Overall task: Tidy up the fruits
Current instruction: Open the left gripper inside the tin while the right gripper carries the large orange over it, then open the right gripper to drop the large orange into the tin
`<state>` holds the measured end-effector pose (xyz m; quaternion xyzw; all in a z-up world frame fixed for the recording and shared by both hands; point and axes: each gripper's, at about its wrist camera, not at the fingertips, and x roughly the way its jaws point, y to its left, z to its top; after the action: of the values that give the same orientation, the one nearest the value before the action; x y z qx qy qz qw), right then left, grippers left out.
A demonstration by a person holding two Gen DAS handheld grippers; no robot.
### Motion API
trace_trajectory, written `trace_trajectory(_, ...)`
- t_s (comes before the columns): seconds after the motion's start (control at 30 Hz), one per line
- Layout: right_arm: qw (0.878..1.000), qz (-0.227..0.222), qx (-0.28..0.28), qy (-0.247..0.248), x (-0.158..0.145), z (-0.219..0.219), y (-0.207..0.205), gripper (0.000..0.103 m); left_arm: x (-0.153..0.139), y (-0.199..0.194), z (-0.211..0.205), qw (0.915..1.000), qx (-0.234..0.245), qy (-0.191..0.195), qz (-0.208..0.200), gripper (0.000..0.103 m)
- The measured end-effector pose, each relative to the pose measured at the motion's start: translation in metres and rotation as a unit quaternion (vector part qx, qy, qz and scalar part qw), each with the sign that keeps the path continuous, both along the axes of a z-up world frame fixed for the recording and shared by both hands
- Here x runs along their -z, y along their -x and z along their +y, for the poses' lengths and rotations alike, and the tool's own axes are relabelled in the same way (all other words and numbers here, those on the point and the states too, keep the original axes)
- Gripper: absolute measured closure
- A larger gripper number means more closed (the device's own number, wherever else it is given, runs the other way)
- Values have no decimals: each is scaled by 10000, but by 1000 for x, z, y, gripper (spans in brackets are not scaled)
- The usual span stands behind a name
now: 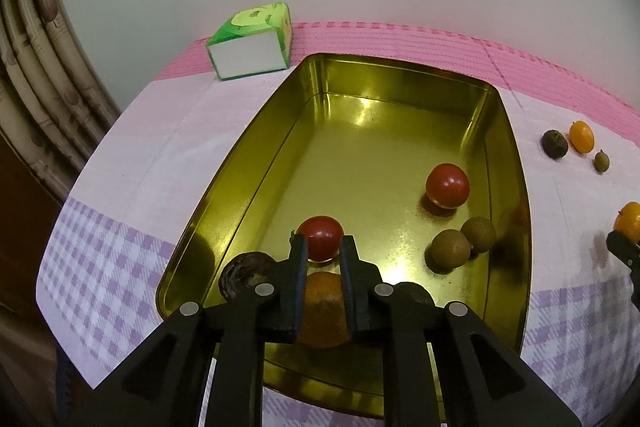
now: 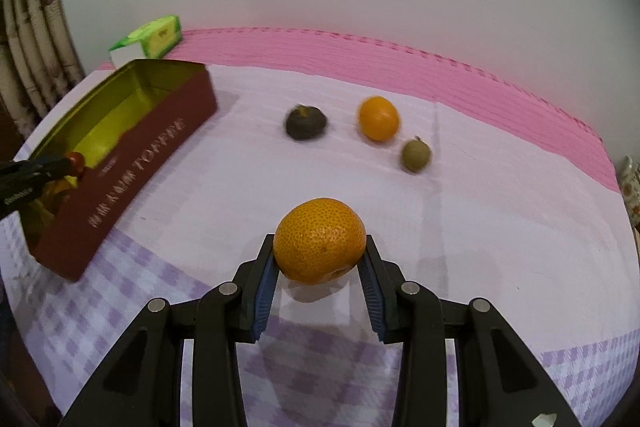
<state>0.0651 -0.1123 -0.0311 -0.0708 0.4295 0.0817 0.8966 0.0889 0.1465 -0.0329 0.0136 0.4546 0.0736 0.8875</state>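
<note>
Biggest thing first: your gold-lined toffee tin sits along the left edge of the right wrist frame, long axis running from lower left up to the upper middle, red wall facing you. So from your right hand-held gripper the tin lies off to the left, and that's the way the mandarin has to travel. That one's clenched on the mandarin, pads pressing both sides, low centre of frame.

Your left hand-held gripper is already over the tin, jaws parted a little around a cherry tomato, apparently let go. An orange fruit under those fingers is half hidden. A dark fruit, kumquat and longan wait on the desk, slightly blurred.
</note>
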Motion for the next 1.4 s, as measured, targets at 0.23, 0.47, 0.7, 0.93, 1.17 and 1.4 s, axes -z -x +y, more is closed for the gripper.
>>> trace_trajectory(0.23,9989,-85,-415,-190,-15,38,-8,67,-20,3,10,9997,-5,179,-183,59)
trace_trajectory(0.47,9943,-238,-964,-378,-34,83,-18,67,-39,7,35,9986,-153,302,-405,50)
trace_trajectory(0.7,9874,-262,-1503,-431,-40,128,-21,67,-48,20,60,9980,-269,361,-448,48)
trace_trajectory(0.93,9831,-52,-1814,-255,-24,160,-29,67,-49,30,69,9982,-315,244,-444,41)
trace_trajectory(1.17,9827,107,-1845,-147,-11,167,-32,66,-41,29,74,9980,-473,295,-302,41)
trace_trajectory(1.4,9834,96,-1803,-163,-13,164,-31,66,-37,29,73,9981,-513,243,-252,41)
